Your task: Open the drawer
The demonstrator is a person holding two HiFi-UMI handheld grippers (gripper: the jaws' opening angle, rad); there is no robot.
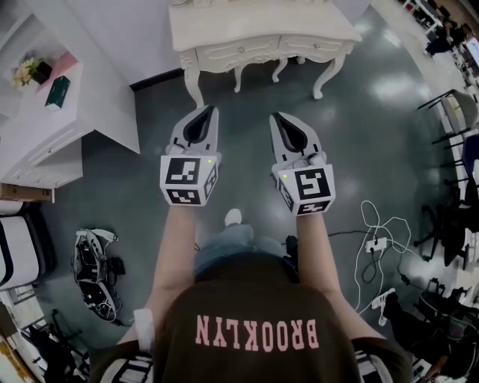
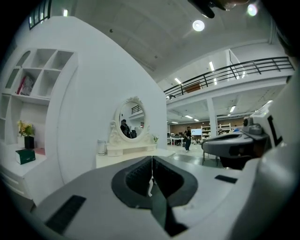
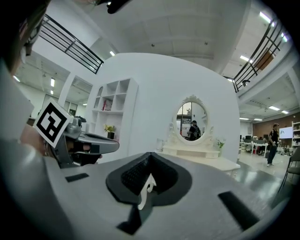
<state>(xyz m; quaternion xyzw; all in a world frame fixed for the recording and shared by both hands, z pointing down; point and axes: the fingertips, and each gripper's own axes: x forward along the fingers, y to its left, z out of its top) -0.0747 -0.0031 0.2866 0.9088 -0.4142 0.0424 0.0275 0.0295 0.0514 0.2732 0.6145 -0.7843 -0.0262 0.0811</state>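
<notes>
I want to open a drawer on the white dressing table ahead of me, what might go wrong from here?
Both pairs of jaws are closed: the left hand-held gripper and the right hand-held gripper may just bump the drawer front unless they open first. A hard pull might rock the dressing table and tip the cup beside the mirror. A corded power strip lies on the floor to your right, a trip hazard if you step that way.

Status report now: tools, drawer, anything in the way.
Left tool and right tool both shut, empty. Drawers of dressing table closed, ahead, not reached. Nothing seen in the way; power strip lies off right.
</notes>
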